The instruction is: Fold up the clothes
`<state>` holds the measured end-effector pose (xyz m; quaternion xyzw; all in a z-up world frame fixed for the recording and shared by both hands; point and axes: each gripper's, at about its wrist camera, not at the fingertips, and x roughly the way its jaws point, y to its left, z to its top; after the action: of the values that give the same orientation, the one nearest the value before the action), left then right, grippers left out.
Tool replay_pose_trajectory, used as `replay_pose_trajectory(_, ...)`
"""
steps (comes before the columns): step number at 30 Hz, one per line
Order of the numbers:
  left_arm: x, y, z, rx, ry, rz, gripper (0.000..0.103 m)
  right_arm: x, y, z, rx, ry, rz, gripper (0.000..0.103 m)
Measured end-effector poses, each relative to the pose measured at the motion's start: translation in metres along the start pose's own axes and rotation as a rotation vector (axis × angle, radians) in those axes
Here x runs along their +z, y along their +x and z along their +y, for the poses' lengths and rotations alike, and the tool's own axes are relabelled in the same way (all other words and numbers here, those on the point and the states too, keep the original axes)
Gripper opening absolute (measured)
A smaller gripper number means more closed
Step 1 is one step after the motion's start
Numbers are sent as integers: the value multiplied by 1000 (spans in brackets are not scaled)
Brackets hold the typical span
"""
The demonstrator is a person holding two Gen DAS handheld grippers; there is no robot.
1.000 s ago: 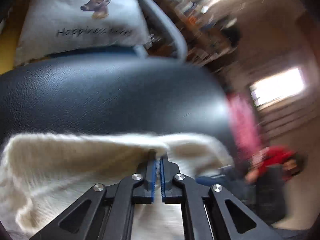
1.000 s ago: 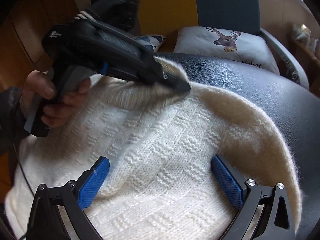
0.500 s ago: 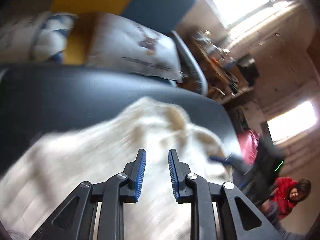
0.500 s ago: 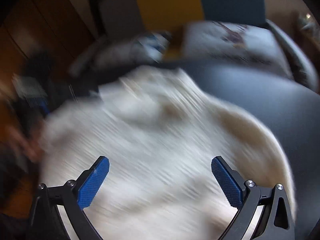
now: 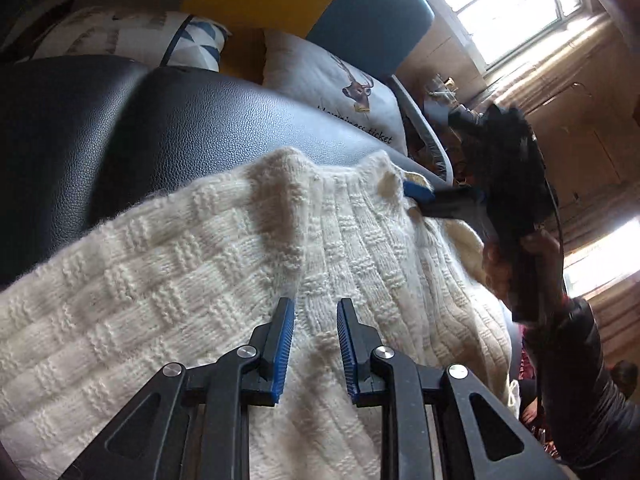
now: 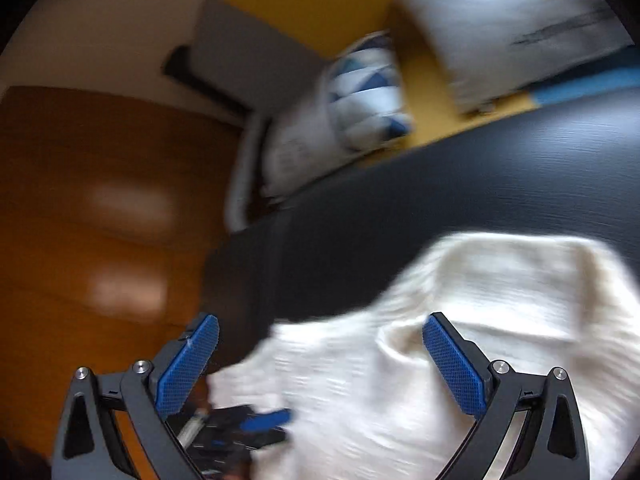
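A cream knitted sweater (image 5: 192, 280) lies spread over a black leather seat (image 5: 160, 120). Its far edge is bunched into a small ridge. My left gripper (image 5: 314, 344) hovers low over the middle of the sweater, open by a narrow gap, holding nothing. At the sweater's far right corner, the left wrist view shows my right gripper (image 5: 424, 200), held by a hand (image 5: 540, 244). The right wrist view is blurred: my right gripper (image 6: 320, 360) stands wide open above the sweater (image 6: 480, 300), nothing between its pads. The left gripper (image 6: 256, 428) shows at the bottom.
Behind the seat lie a deer-print cushion (image 5: 340, 88) and a blue-triangle cushion (image 5: 192, 40), against a blue chair back (image 5: 372, 12). A brown wooden surface (image 6: 100, 200) lies left of the seat. A dark sleeve (image 5: 580, 380) fills the right side.
My left gripper was shut on the sweater's edge, then let go and drew back over its middle. The right gripper stayed wide open and swung across to the sweater's far corner.
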<state>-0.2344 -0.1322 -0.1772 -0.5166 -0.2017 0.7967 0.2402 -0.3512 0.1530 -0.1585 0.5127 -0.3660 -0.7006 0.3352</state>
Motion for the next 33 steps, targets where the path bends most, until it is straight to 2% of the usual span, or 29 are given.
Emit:
replay_pose_trajectory(4,0,3,5,12,11,-12,21,20,17,4,45,-20,-77,103)
replay_pose_trajectory(5,0,3,7,21,13,-14,13,25,21,-3,-61,-9,-83,102)
replay_pose_trajectory(6,2,4,9,29,9,-17,4,27,20,-4,-74,-22,-92,102)
replay_pose_trajectory(7,3,4,12,35,4,-18,3,29,19,-4,-88,-36,-101,102)
replay_pose_trajectory(11,17,7,25,5,-58,-5,2,26,-3,9,-242,-73,-98,103)
replay_pose_trajectory(14,22,4,25,7,-93,13,2,7,-36,26,-231,-108,-119,103)
replay_pose_trajectory(15,23,2,24,12,-103,18,8,0,-48,30,-236,-121,-128,103)
replay_pose_trajectory(17,17,-11,14,32,-105,6,21,-22,-69,42,-226,-155,-132,103)
replay_pose_trajectory(19,4,-25,8,52,-103,4,21,-50,-86,51,-232,-187,-128,103)
replay_pose_trajectory(23,-37,-61,11,10,-143,-8,21,-127,-121,58,-262,-223,-119,103)
replay_pose_trajectory(28,-107,-103,20,-40,-207,-2,22,-232,-159,32,-322,-144,-133,103)
replay_pose_trajectory(33,-167,-114,17,-65,-235,46,23,-306,-175,15,-325,-70,-173,103)
